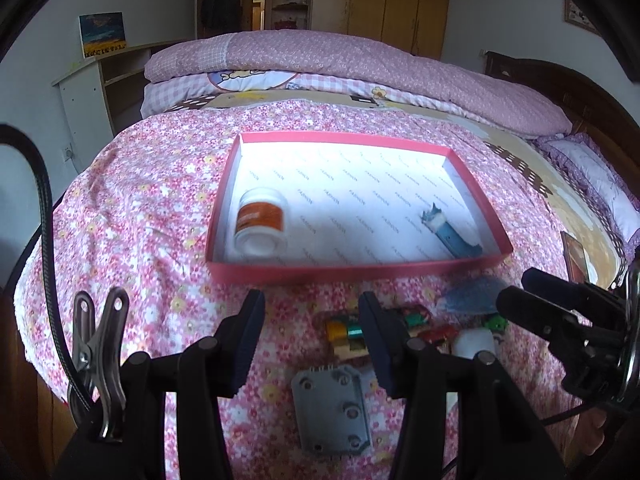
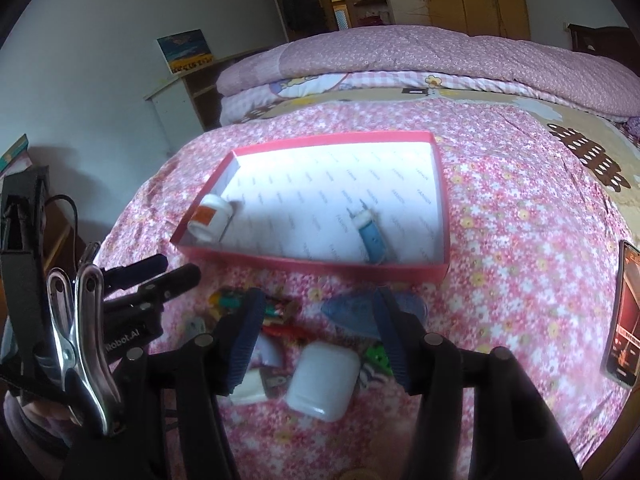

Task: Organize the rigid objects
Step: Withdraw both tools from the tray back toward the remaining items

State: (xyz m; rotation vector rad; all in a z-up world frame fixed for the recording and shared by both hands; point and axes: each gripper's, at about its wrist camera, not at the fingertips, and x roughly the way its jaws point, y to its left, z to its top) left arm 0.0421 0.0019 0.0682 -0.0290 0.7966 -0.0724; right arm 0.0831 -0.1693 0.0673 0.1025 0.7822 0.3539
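A pink box lid [image 1: 352,270] [image 2: 312,262] lies on the flowered bedspread. In it lie a white jar with an orange label [image 1: 261,222] [image 2: 210,218] and a blue and white plug-like piece [image 1: 450,232] [image 2: 370,236]. In front of the box lie small things: a grey metal plate [image 1: 332,410], colourful toy blocks [image 1: 340,334] [image 2: 276,312], a white case [image 2: 322,378] [image 1: 474,342], a blue oval piece [image 2: 352,314] [image 1: 474,290]. My left gripper [image 1: 312,320] is open and empty above the blocks. My right gripper [image 2: 320,316] is open and empty above the white case.
A phone [image 2: 624,316] [image 1: 574,258] lies on the bed to the right. A folded pink quilt [image 1: 340,60] lies across the far side of the bed. A low shelf [image 1: 92,92] stands at the far left by the wall.
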